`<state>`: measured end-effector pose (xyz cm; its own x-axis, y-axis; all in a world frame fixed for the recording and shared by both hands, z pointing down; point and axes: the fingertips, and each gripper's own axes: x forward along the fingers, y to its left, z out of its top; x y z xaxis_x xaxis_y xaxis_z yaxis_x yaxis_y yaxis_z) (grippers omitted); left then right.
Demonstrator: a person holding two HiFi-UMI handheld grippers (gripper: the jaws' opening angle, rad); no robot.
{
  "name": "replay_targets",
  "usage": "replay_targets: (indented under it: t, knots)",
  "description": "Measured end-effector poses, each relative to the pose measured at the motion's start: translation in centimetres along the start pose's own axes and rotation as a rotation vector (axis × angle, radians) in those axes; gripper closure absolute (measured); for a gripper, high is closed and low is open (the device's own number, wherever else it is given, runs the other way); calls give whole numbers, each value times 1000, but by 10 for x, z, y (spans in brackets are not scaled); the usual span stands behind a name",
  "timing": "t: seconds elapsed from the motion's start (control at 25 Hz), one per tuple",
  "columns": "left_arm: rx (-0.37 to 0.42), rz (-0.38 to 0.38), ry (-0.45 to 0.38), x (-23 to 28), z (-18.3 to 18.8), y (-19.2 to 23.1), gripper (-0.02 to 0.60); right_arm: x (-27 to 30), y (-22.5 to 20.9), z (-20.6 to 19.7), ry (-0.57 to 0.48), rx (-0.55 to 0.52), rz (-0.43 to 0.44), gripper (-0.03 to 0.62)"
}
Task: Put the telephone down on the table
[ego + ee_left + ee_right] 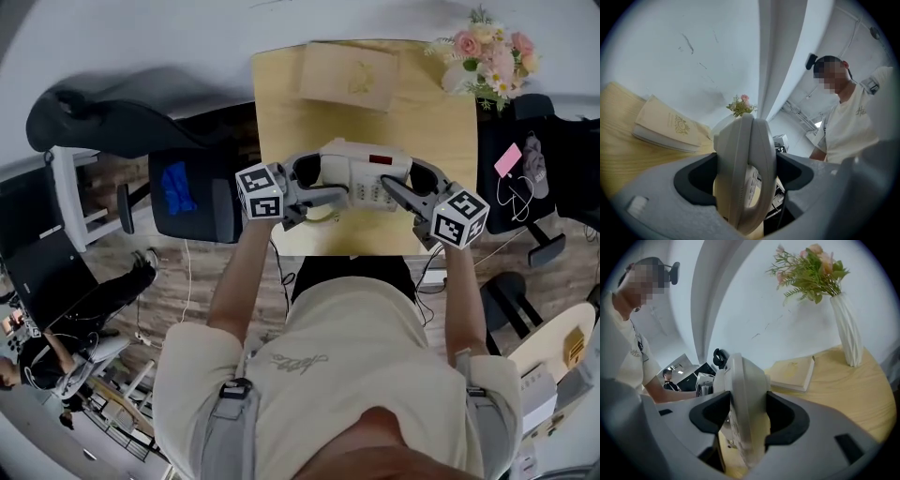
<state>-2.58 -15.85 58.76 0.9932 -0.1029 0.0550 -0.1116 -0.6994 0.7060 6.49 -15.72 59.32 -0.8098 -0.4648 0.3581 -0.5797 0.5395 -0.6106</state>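
Head view: taken from above the wearer's shoulders, steeply down onto the table [281, 112]. Left gripper view: set close behind its jaws, faced right along the telephone [745, 173]. Right gripper view: equally close, faced left from the opposite end. Shared by all 3 views: telephone, book [349, 75], flowers [487, 52] at the far edge.

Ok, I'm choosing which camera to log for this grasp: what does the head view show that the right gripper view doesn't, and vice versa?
Head view only: the left tool and right tool together, clamped on opposite ends of the telephone, and a black office chair beside the table. Right gripper view only: the white vase side-on, upright, and that tool's jaws closed on the telephone's edge. Shared: telephone, book, flowers, table.
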Motion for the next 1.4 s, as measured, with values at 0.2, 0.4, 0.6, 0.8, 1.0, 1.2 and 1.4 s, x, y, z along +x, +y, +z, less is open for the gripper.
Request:
replay_targets:
  t: [0.2,0.4,0.6,0.8,1.0,1.2,1.4]
  knots:
    - [-37,-5,14,15,-4,19,196,1,-24,-6,21,44,0,356]
    - [-70,7,32,25,-10,37,196,7,-45,-9,54,65,7,356]
    - [-111,42,29,26,-16,53,196,19,-60,-14,100,87,35,356]
    - [-161,76,20,22,-27,69,196,34,-71,-23,155,104,61,356]
    - [-191,100,36,19,-36,79,196,45,-78,-31,204,118,76,356]
    - [-243,122,34,19,-38,90,196,51,-88,-38,209,180,79,356]
    - [-293,141,35,22,-40,100,196,55,-98,-43,203,233,79,356]
